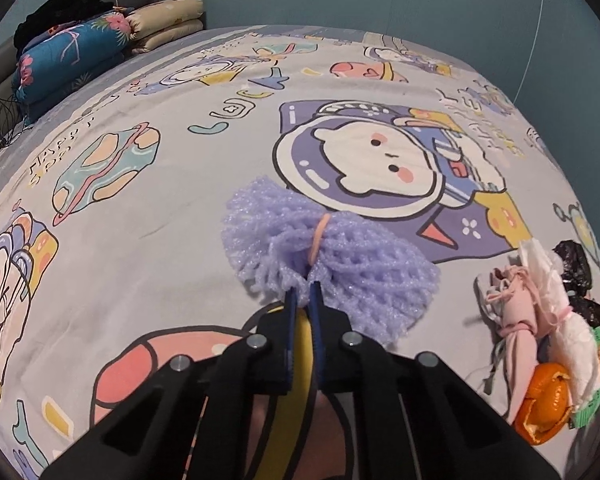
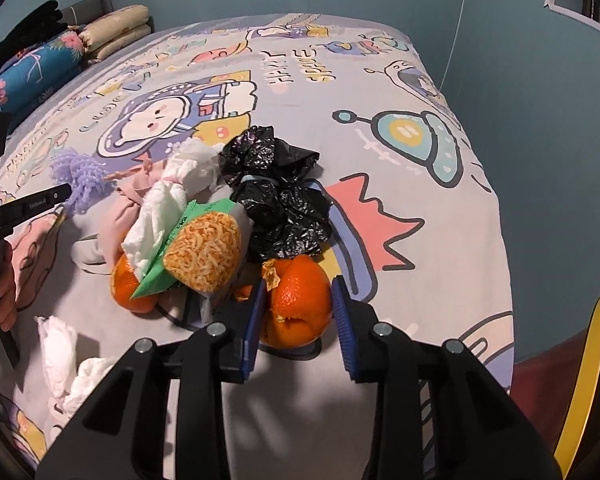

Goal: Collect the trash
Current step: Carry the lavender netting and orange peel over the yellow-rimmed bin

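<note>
Teal walls close round a bed (image 1: 148,248) w/ smooth pale-grey cotton cover, printed w/ cartoon astronauts, planets and letters.

Left wrist view: at far left corner lies a stack of folded bedding (image 1: 72,56) – black cloth on top, blue floral quilt, beige padded pillows beside. Near centre sits the purple foam net (image 1: 340,252), soft open-mesh sleeve, bunched like a bow and tied at the waist w/ an orange rubber band (image 1: 319,238). Left gripper (image 1: 303,290) is closed; its blue ribbed pads are almost together and pinch the near edge of the net, just below the band. At right edge is the trash pile: pink cloth bundle (image 1: 516,320) w/ strings, crumpled white tissue (image 1: 548,280), wrinkled black plastic bag (image 1: 580,276), orange peel (image 1: 548,404) w/ curled rim.

Right wrist view: same pile is seen from nearer. Glossy black bag (image 2: 280,196) is crushed in folds; a snack packet (image 2: 200,252), green edge and noodle picture, leans on white tissue (image 2: 160,208). One orange peel (image 2: 130,284) lies under the packet. Right gripper (image 2: 298,300) has its jaws partly apart around the second orange peel (image 2: 300,300), round, dimpled skin, torn on top; left pad touches the peel, on right pad side I cannot tell for sure, so grip not certain. More tissue wads (image 2: 60,352) lie at lower left, apart from the pile. At far left the other gripper's black finger reaches the purple net (image 2: 82,178), a hand (image 2: 4,280) behind it. Yellow curved rim (image 2: 588,360) shows at lower right.
</note>
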Available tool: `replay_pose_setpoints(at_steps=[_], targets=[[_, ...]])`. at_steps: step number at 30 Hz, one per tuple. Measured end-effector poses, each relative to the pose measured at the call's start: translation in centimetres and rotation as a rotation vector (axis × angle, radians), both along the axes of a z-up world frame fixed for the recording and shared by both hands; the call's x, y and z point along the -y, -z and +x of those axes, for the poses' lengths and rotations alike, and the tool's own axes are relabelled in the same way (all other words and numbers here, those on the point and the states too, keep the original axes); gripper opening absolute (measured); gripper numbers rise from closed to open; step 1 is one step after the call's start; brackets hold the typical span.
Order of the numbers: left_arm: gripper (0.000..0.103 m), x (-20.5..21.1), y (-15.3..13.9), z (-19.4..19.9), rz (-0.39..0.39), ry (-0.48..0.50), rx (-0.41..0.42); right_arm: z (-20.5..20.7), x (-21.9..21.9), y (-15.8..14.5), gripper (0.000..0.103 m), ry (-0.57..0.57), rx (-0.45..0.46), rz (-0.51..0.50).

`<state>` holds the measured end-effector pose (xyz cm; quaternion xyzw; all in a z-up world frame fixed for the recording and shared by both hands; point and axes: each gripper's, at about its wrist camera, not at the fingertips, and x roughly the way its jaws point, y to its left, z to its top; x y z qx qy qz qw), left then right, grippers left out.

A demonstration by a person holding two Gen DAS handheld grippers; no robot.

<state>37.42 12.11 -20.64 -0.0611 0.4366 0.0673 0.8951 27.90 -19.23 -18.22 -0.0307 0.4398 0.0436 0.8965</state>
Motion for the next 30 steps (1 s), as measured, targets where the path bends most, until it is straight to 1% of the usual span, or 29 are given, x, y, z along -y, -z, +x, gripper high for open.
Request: replay_pose_setpoints(at_steps=[4,7,12,16,18,21,24,26,30], targets=[[0.005,-0.6,-0.8,-0.8,-0.048,0.007,0.016,-0.2,-0.3,0.0,0.029,-0.009,0.000,-0.006],[0.005,-0.6,-1.4,-1.4,-0.048,0.014,0.036,-0.5,-0.4,-0.3,0.029,-0.013,0.007,0.007],[0.005,-0.6,-2.7,-2.3,-0.104,0.039,0.058,-0.7,0.0,-0.6,0.028,-0.008,0.004,0.037],[0.005,0.0,-4.4,-3.5,-0.116,0.067,0.104,-1.0,0.4,-1.5,0.028,-0.003,0.022,0.066],[0.005,0.5,-5.2,-4.1,-0.144,0.090,0.121,-1.3,0.5,-2.0,0.028,0.000,0.039,0.077],[0.005,1.3,-6.2,-5.0,-0.140,0.116,0.150,-1.8,0.8,-2.8,0.028,0.004,0.058,0.093],[0.005,2.2,-7.1,-6.1,-0.120,0.149,0.183,-2.4,1.2,-3.3,0.028,0.010,0.074,0.102],[0.005,2.4,-7.3,-6.6,-0.116,0.156,0.191,-2.7,1.4,-3.7,0.028,0.014,0.085,0.108],[0.005,2.4,-7.7,-7.5,-0.135,0.165,0.190,-3.6,2.0,-4.7,0.028,0.024,0.117,0.116]])
